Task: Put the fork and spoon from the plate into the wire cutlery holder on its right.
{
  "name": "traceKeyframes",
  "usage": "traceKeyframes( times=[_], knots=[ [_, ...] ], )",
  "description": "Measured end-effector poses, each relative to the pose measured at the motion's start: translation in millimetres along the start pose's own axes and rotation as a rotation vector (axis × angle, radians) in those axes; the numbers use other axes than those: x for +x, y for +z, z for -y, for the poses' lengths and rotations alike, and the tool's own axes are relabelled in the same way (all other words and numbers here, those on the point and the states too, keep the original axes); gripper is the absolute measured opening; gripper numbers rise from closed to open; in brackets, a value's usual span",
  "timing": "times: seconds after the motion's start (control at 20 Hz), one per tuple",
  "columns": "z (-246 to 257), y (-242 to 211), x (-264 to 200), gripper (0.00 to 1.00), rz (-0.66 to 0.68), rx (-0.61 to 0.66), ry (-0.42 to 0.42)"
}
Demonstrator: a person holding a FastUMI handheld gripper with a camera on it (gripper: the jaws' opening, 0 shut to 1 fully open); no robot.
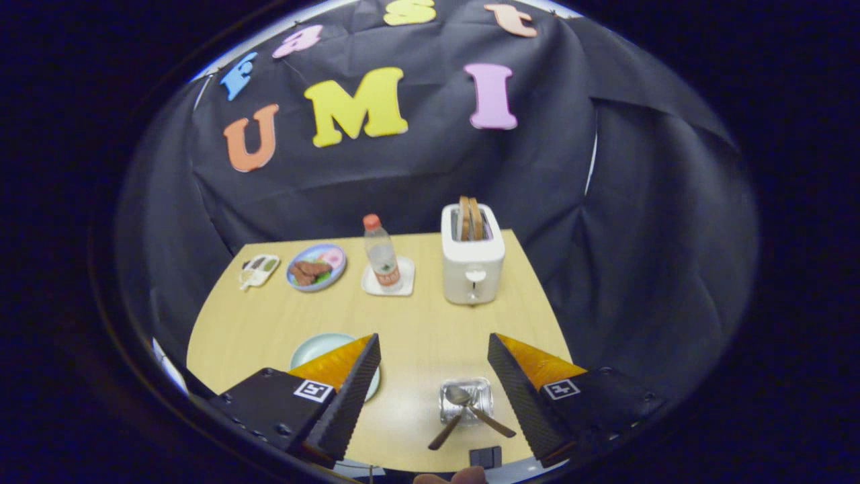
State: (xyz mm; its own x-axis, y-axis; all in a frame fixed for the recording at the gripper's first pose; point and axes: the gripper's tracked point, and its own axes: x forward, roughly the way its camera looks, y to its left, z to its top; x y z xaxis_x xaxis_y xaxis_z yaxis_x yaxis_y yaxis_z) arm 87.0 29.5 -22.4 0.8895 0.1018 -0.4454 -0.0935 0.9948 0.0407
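The silvery wire cutlery holder [478, 398] stands near the table's front edge, between my two fingers and closer to the right one. Two utensils lie crossed in it. The spoon [459, 395] shows its bowl over the holder, and a second brown handle [444, 433], likely the fork's, slants out toward me. To the holder's left sits the pale green plate [316, 348], partly hidden by my left finger; nothing shows on its visible part. My gripper [433, 339] hovers above the table, open, with nothing held between its fingers.
At the back of the wooden table [430, 323] stand a white toaster [472, 259] with bread in it, a water bottle [381, 254] on a white coaster, a blue plate of food [316, 266] and a small white dish [259, 270]. A small black block [485, 457] sits at the front edge.
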Motion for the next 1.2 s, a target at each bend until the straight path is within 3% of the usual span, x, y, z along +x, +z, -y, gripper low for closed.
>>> traceKeyframes(
  times=[0.15,0.45,0.75,1.2],
  knots=[
    [-31,37,-39,0.97,0.172,-0.04,0.013],
    [-59,57,-116,0.96,0.384,-0.014,-0.019],
    [-66,27,-153,0.96,0.416,-0.025,-0.058],
    [-35,16,-141,0.97,0.382,0.024,-0.07]
  ],
)
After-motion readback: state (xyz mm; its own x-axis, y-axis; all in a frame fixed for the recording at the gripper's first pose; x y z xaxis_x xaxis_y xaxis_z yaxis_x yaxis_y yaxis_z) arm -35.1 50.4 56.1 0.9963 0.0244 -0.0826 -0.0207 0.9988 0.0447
